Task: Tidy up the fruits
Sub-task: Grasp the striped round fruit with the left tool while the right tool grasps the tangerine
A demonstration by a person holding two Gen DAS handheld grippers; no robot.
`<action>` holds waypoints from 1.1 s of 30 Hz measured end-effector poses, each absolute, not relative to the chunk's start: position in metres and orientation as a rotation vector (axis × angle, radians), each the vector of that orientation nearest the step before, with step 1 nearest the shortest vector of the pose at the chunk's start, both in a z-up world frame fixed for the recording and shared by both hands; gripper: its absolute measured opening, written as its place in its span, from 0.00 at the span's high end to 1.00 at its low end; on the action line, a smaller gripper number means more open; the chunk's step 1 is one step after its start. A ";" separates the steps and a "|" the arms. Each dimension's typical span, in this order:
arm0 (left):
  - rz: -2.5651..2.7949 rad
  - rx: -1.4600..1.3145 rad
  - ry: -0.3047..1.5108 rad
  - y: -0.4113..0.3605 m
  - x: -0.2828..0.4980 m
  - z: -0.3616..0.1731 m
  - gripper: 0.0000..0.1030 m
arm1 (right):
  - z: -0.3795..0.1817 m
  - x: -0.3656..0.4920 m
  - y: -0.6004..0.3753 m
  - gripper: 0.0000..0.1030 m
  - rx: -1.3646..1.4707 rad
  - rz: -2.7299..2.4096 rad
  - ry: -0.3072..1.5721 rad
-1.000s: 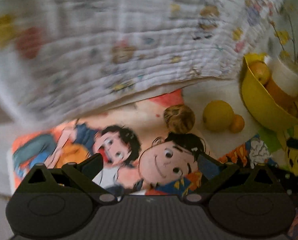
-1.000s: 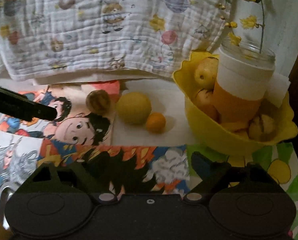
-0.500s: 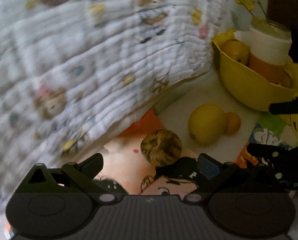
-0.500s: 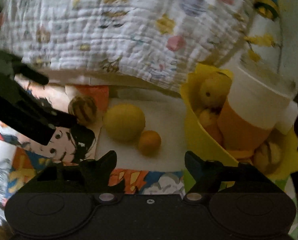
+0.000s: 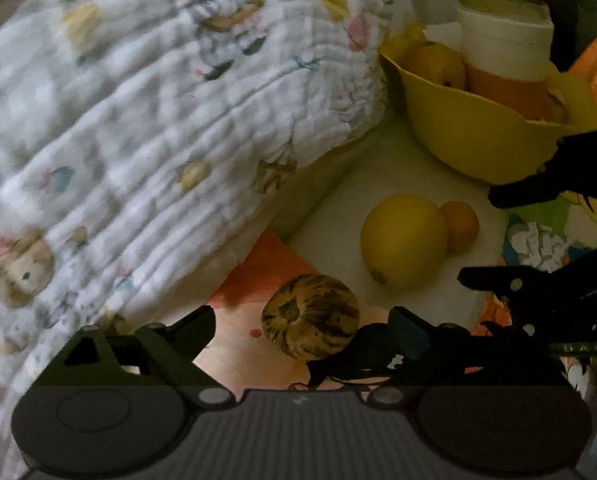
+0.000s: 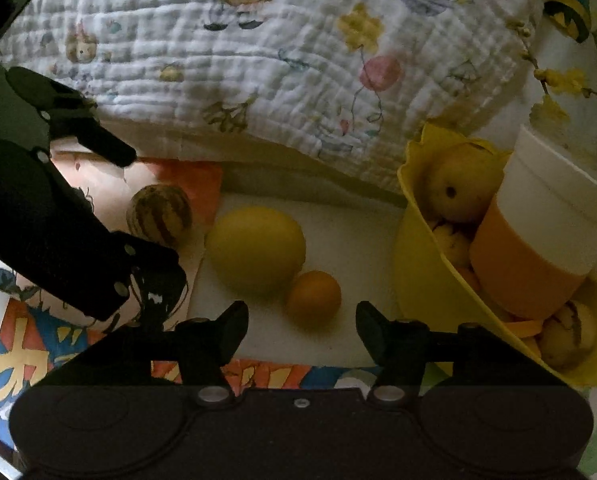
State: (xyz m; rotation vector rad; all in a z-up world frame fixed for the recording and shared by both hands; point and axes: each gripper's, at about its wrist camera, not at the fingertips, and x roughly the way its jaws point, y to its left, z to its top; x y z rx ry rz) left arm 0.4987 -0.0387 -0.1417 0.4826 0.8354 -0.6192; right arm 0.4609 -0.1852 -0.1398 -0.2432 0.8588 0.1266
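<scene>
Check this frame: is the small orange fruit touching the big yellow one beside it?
Cannot tell. In both wrist views the small orange fruit overlaps the big yellow fruit with no visible gap, but overlap alone doesn't prove contact.

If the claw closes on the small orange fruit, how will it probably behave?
The small orange fruit is round, so it will probably roll if nudged. It touches the big yellow fruit, so a push may move both. It looks smooth and may slip between the closing jaws of the right claw, which are not yet on it.
</scene>
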 end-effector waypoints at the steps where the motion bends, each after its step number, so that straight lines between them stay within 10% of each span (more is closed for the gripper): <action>1: -0.629 0.487 0.836 -0.040 0.500 -0.143 0.10 | -0.141 0.461 -0.185 0.40 -0.245 0.125 0.856; 21: -0.678 0.510 0.897 -0.045 0.521 -0.150 0.42 | -0.157 0.474 -0.178 0.61 -0.324 0.093 0.851; 33: -0.610 0.445 0.915 -0.044 0.504 -0.146 0.44 | -0.150 0.462 -0.175 0.66 -0.336 0.158 0.848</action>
